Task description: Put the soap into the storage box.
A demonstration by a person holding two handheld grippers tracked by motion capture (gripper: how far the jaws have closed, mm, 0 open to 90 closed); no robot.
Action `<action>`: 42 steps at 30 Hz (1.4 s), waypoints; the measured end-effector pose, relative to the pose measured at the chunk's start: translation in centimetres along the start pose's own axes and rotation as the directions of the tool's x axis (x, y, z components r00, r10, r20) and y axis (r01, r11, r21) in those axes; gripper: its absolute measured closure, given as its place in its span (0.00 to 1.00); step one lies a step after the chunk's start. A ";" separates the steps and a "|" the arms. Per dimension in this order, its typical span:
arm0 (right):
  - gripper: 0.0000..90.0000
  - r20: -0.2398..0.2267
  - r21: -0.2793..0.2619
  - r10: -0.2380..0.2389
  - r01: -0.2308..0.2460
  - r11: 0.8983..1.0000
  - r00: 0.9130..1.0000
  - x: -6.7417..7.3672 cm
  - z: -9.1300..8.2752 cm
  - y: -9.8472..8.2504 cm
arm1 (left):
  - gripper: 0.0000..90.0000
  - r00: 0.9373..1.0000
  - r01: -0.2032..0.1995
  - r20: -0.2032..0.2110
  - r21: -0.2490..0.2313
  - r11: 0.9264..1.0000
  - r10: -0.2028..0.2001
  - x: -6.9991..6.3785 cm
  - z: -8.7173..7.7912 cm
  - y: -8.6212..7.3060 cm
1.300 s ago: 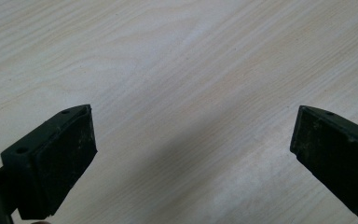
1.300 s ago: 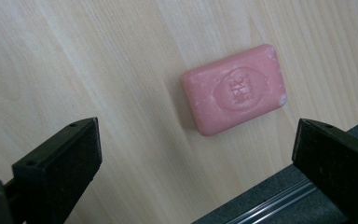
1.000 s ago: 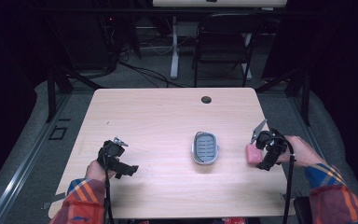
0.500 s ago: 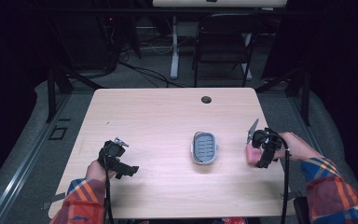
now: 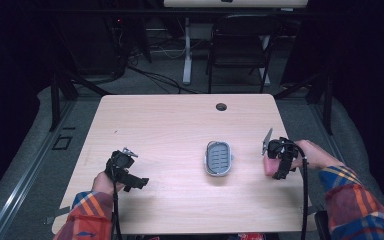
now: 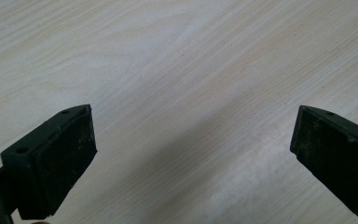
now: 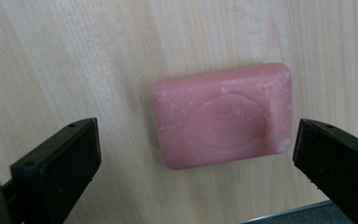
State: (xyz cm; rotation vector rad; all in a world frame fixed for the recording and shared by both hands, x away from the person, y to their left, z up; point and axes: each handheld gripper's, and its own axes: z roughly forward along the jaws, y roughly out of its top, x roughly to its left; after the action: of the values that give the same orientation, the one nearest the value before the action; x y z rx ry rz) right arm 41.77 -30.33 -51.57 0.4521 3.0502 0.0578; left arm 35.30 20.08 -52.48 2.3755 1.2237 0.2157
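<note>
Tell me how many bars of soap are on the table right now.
1. A pink soap bar lies flat on the wooden table near its right edge, under the open right gripper and right of the grey soap dish. The dish looks empty.

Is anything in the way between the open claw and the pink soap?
No. The right gripper hangs open over the soap, with bare table around it. Nothing visible lies between soap and dish either.
</note>
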 end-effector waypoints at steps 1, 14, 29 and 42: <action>0.00 -0.004 -0.003 0.000 0.000 1.000 1.000 -0.1 0.1 0.0 | 0.00 1.000 0.000 0.000 0.001 1.000 0.000 0.0 0.0 0.0; 0.00 -0.016 0.032 -0.024 0.024 0.999 1.000 -1.3 1.8 0.6 | 0.00 1.000 -0.004 0.003 0.011 1.000 0.004 0.0 0.1 -0.2; 0.08 -0.010 0.068 -0.037 0.037 0.997 0.999 -1.7 2.6 0.9 | 0.00 1.000 0.001 0.001 0.009 1.000 -0.001 0.1 0.0 -0.5; 0.13 -0.003 0.106 -0.051 0.051 0.993 0.999 -1.7 3.0 1.4 | 0.00 1.000 -0.001 0.000 0.012 1.000 0.001 0.0 0.0 -0.5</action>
State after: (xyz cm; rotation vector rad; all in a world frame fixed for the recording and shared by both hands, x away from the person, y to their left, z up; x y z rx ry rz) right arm 44.00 -29.39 -54.41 0.3800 3.0743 -0.1071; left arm 34.97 20.35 -52.67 2.3861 1.2269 0.2095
